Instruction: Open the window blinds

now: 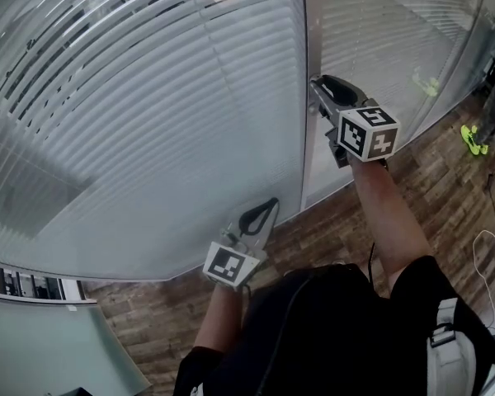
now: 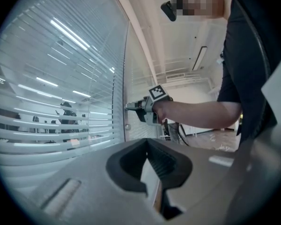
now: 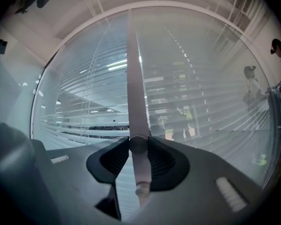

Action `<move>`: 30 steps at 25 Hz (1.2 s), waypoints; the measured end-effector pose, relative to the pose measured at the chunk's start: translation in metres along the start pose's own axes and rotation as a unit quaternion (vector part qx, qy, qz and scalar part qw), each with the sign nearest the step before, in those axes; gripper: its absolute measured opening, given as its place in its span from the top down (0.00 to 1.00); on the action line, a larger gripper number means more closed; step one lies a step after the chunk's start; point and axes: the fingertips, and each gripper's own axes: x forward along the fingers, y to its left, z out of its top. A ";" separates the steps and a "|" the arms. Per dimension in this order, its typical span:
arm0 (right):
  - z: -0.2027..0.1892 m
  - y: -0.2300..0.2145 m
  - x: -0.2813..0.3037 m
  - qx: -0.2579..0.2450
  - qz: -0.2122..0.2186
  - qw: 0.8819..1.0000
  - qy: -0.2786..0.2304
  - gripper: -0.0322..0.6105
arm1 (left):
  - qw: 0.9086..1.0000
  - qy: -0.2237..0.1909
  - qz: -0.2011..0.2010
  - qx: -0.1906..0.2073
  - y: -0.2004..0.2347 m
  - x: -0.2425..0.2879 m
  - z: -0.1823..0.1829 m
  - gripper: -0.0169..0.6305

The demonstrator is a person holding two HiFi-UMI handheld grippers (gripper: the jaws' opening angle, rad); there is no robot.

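Wood-plank flooring (image 1: 445, 196) meets a glass office wall whose two panes are filled by the window blinds (image 1: 148, 139). The slats run level, long axis crosswise from one side of each pane to the other. They are tilted only partly, so lit ceilings and desks show through the gaps. A slim vertical frame post (image 1: 305, 97) stands upright between the left and right panes and runs down to the wall's bottom edge.

The right gripper (image 1: 320, 85) points level, straight at this post. Its jaws stand partly apart and clamp a small round knob (image 3: 138, 144) from both sides. The knob sits on the post's face, its axis pointing out of the glass toward the gripper. A second, smaller knob (image 3: 141, 190) sits on the same post just below, untouched.

The left gripper (image 1: 271, 207) is held lower, near the bottom edge of the left pane. It lies close beside the glass and well apart from the knob. Its jaw tips meet with nothing between them.

A bright green object (image 1: 473, 141) lies on the floor by the right pane's bottom edge. Through that pane, blurred figures (image 3: 249, 86) stand beyond the glass.
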 end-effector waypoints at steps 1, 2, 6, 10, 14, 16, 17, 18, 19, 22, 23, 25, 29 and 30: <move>0.000 0.000 0.000 0.014 0.001 1.000 -0.002 0.75 | 1.000 0.000 0.000 0.000 0.000 0.000 0.000 0.97; 0.000 -0.001 0.000 0.027 0.002 1.000 -0.005 0.75 | 1.000 0.001 -0.001 0.001 0.001 0.000 -0.001 0.97; 0.002 -0.001 -0.001 0.070 0.003 0.997 -0.015 0.75 | 1.000 0.000 -0.004 0.000 0.000 0.001 -0.001 0.97; 0.002 -0.002 -0.001 0.106 0.003 0.994 -0.020 0.75 | 1.000 0.000 -0.006 0.002 0.001 0.001 -0.001 0.97; 0.002 -0.002 -0.001 0.093 -0.005 0.995 -0.022 0.75 | 1.000 0.000 -0.009 -0.001 0.002 0.001 -0.001 0.97; 0.002 -0.001 -0.001 0.085 -0.007 0.996 -0.022 0.75 | 1.000 0.000 -0.010 0.000 0.002 0.001 -0.002 0.97; 0.002 -0.001 -0.001 0.082 -0.008 0.996 -0.022 0.75 | 1.000 0.000 -0.010 0.000 0.003 0.001 -0.002 0.97; 0.002 -0.001 -0.001 0.078 -0.009 0.997 -0.022 0.75 | 1.000 -0.001 -0.010 0.000 0.004 0.001 -0.004 0.97; 0.002 -0.001 -0.001 0.075 -0.010 0.997 -0.021 0.75 | 1.000 -0.002 -0.010 0.002 0.004 0.000 -0.006 0.97; 0.002 -0.002 -0.002 0.072 -0.013 0.997 -0.022 0.75 | 1.000 -0.006 -0.012 0.003 0.006 -0.001 -0.005 0.97; 0.002 -0.002 -0.002 0.072 -0.014 0.997 -0.023 0.75 | 1.000 -0.006 -0.012 -0.001 0.007 -0.001 -0.004 0.97; 0.002 -0.002 -0.001 0.071 -0.016 0.997 -0.024 0.75 | 1.000 -0.011 -0.011 -0.012 0.008 -0.002 -0.002 0.97; 0.001 -0.002 -0.001 0.055 -0.019 0.998 -0.020 0.75 | 1.000 0.003 -0.022 -0.002 0.008 -0.005 -0.005 0.97; 0.000 -0.002 0.000 0.048 -0.020 0.998 -0.017 0.74 | 1.000 0.005 -0.023 -0.001 0.009 -0.006 -0.005 0.97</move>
